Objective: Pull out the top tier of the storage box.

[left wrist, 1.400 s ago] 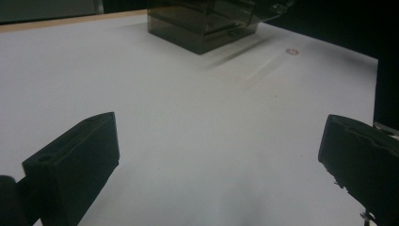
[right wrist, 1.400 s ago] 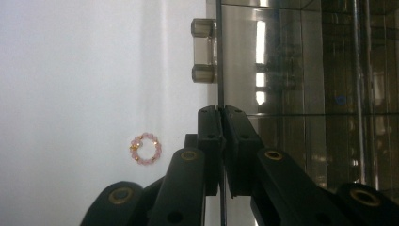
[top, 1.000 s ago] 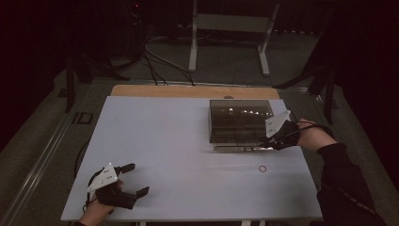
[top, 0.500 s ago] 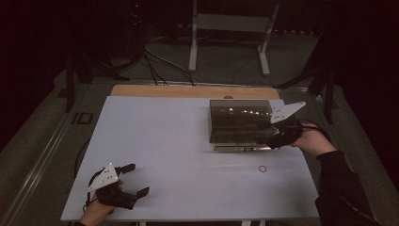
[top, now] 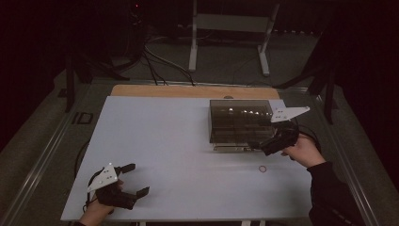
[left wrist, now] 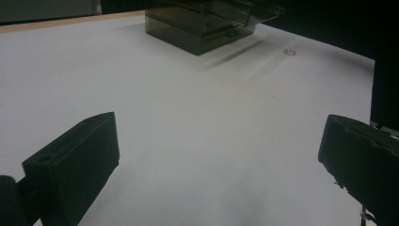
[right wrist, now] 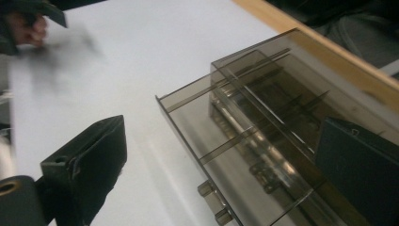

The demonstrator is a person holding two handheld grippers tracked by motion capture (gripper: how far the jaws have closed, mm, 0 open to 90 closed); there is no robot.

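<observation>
right gripper jaws just opened wide, nothing between, at smoky drawer box; left gripper spread; no writing legible.

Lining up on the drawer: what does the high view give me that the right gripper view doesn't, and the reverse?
High view adds: the ring on the table in front of the box.
Right gripper view adds: close detail of the drawer, pulled partly out, with its dividers and front knobs. The drawer's front lies between the jaws of the right gripper, which have just been opening and stand wide.
Both: box, white table, left gripper.
</observation>
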